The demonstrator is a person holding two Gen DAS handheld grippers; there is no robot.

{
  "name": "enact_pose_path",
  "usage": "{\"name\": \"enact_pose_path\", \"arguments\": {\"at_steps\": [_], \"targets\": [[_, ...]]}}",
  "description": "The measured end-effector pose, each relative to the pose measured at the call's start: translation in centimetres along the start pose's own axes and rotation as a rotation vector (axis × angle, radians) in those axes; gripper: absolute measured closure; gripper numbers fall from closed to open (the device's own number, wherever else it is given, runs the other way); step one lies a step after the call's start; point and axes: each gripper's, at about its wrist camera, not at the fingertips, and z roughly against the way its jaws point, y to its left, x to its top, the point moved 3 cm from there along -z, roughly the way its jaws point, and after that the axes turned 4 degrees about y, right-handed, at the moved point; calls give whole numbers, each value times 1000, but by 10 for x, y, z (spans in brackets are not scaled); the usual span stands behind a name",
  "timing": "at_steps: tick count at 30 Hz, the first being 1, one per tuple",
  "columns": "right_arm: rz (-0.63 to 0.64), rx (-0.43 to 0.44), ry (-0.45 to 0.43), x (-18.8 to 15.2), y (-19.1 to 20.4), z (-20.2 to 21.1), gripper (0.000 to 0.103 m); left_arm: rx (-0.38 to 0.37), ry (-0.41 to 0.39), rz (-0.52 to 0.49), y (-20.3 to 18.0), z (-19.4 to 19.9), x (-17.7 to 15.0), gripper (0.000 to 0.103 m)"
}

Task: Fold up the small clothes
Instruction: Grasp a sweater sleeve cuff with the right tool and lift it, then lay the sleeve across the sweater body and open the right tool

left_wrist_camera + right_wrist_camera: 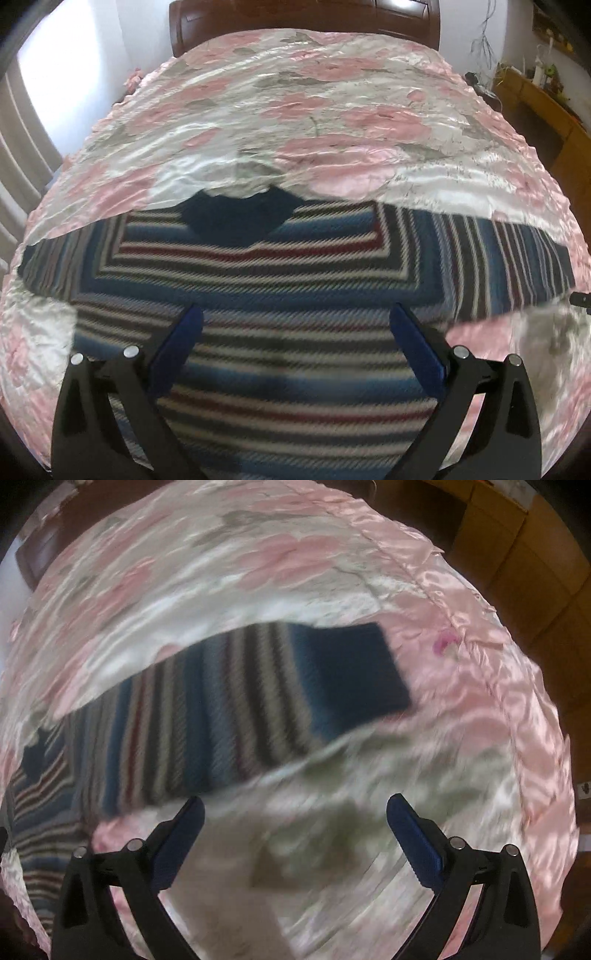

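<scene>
Through the left wrist camera, I am looking down at a striped sweater (295,280) that is lying flat and face up on a bed (332,110) dressed in a shiny pink floral cover. Its dark blue collar (236,218) is pointing toward the wooden headboard (303,22), and both sleeves are stretching straight out from the body. My left tool (295,325) is hovering over the chest of the sweater with its two blue pads spread wide apart and nothing between them.

Through the right wrist camera, which is blurring heavily, I am seeing the sweater's right sleeve (229,705) running away from the body and ending in a dark blue cuff (354,672) near the bed's edge. My right tool (295,812) is hanging over bare cover just beside the sleeve, its pads likewise spread wide and gripping nothing.

I am judging that folding is only starting: the sweater is spread but no fold is showing. The next move is probably calling for the right tool to pinch the sleeve near the cuff and carry it across the body.
</scene>
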Motion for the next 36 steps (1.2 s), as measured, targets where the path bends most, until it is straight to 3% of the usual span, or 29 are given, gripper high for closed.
{"name": "enact_pose_path", "arguments": {"at_steps": [6, 13, 15, 16, 20, 21, 27, 31, 36], "targets": [[-60, 70, 33, 44, -43, -28, 7, 0, 15, -10, -35, -35, 19, 3], [-62, 76, 75, 56, -53, -57, 13, 3, 34, -2, -50, -60, 26, 3], [-56, 92, 58, 59, -51, -58, 30, 5, 37, -7, -52, -63, 28, 3], [-53, 92, 50, 59, -50, -57, 33, 9, 34, -11, -52, -64, 29, 3], [-86, 98, -21, 59, -52, -47, 86, 24, 25, -20, -46, -63, 29, 3], [-96, 109, -36, 59, -53, -43, 93, 24, 25, -19, -42, -62, 28, 3], [-44, 106, -180, 49, -31, -3, 94, 44, 41, 17, -3, -61, 25, 3], [95, 120, -244, 40, 28, 27, 94, 55, 57, 67, 34, -61, 24, 3], [275, 132, -252, 21, 116, 36, 94, 79, 68, 92, 75, -61, 28, 3]]}}
